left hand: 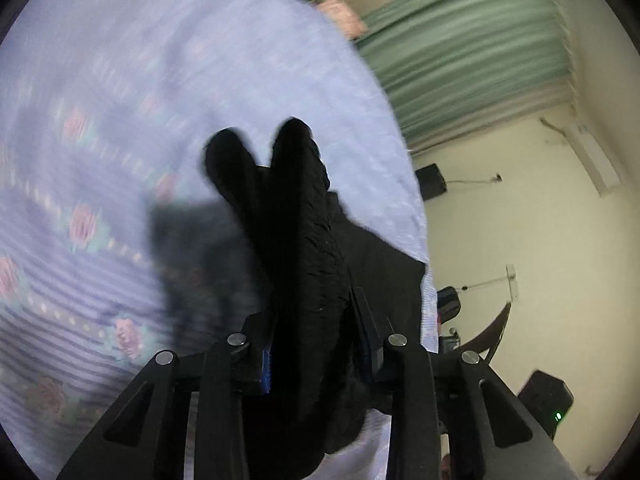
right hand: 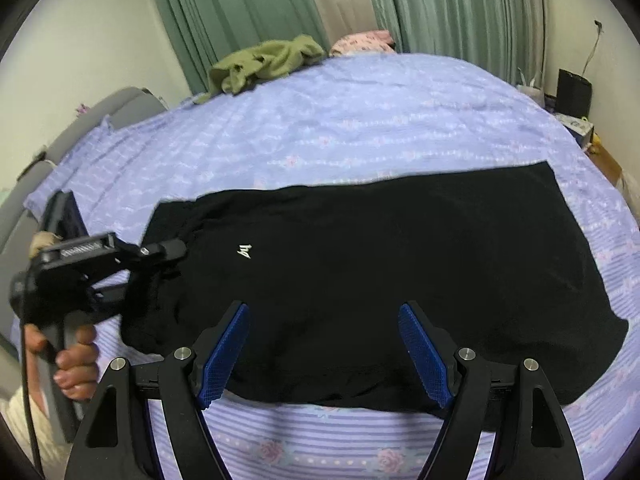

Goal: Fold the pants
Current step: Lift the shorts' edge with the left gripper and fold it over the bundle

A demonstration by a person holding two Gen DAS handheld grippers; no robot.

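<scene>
Black pants [right hand: 380,260] with a small white logo lie flat across the lilac flowered bedspread [right hand: 360,120]. In the right wrist view my right gripper [right hand: 324,308] hovers open over their near edge, blue pads wide apart with nothing between them. A person's hand [right hand: 76,360] holds my left gripper [right hand: 172,250] at the pants' left end, where the cloth is lifted. In the left wrist view my left gripper [left hand: 308,308] is shut on a thick bunch of the black pants [left hand: 308,240], which bulges past the fingers and hides their tips above the blurred bedspread [left hand: 120,120].
A crumpled green garment [right hand: 268,62] and a pink item [right hand: 360,42] lie at the bed's far edge before green curtains [right hand: 460,8]. A grey padded frame [right hand: 80,128] borders the left side. A black box [right hand: 574,92] and clutter stand beyond the right edge.
</scene>
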